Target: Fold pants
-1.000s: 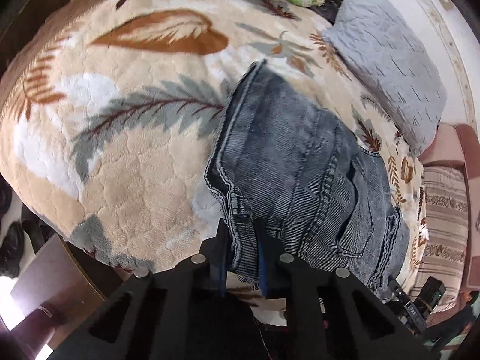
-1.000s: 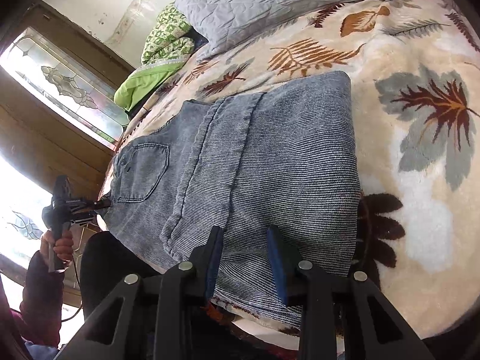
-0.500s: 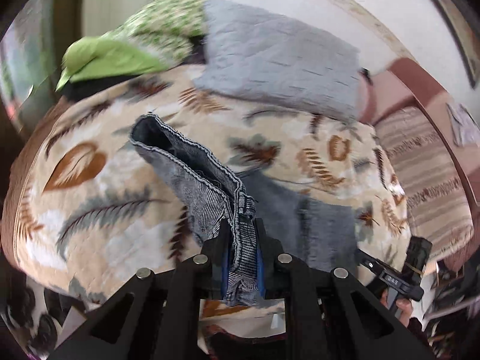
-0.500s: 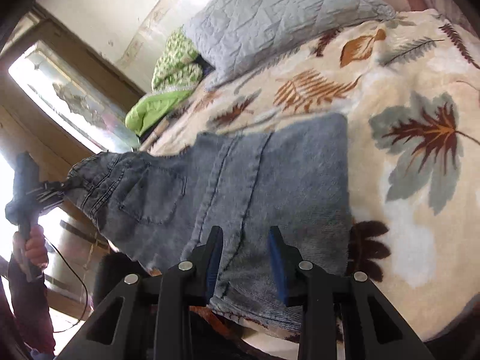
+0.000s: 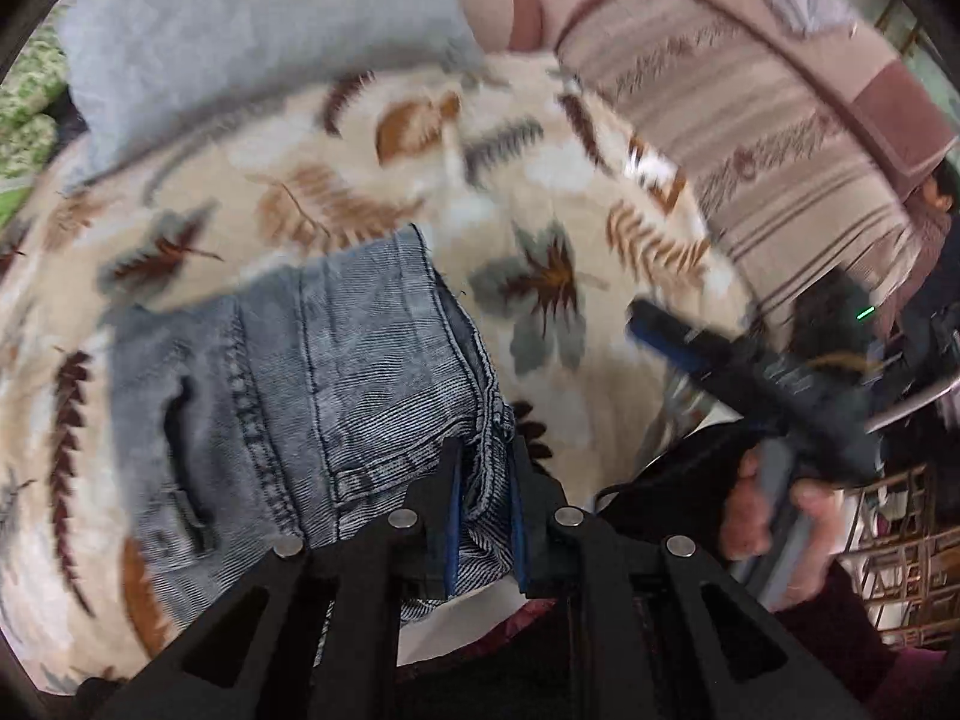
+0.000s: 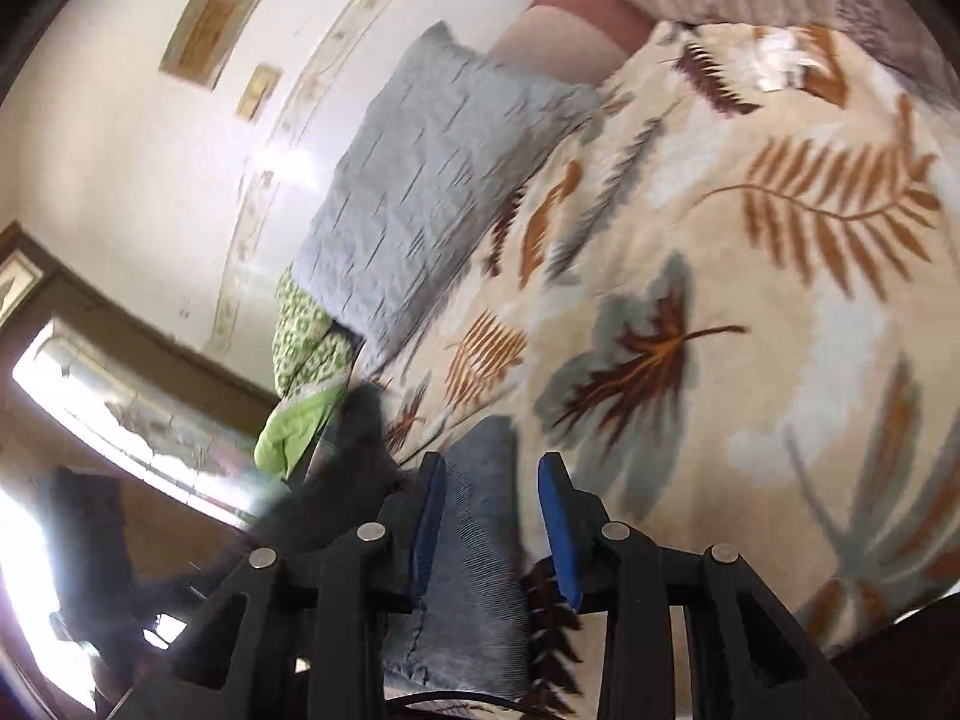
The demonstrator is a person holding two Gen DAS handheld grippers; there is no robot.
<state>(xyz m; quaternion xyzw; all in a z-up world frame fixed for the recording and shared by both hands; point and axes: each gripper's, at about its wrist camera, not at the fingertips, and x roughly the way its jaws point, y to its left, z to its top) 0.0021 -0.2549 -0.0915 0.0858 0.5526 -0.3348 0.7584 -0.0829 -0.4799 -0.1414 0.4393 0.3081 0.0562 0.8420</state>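
Observation:
The blue denim pants [image 5: 312, 384] lie folded on the leaf-patterned bed blanket [image 5: 540, 228], back pocket up. My left gripper [image 5: 483, 510] is shut on the waistband edge of the pants at their near right corner. My right gripper [image 6: 489, 525] stands open over the near edge of the pants [image 6: 474, 546], with denim between its blue pads but not clamped. The right gripper also shows in the left wrist view [image 5: 750, 378], held in a hand to the right of the pants.
A grey quilted pillow [image 5: 258, 30] and green patterned bedding [image 6: 306, 354] lie at the head of the bed. A striped sofa [image 5: 780, 120] stands beyond the bed. A window [image 6: 120, 420] is on the left.
My left gripper has carried the waistband over and to the right, laying it onto the rest of the pants. My right gripper has swung right and stayed open.

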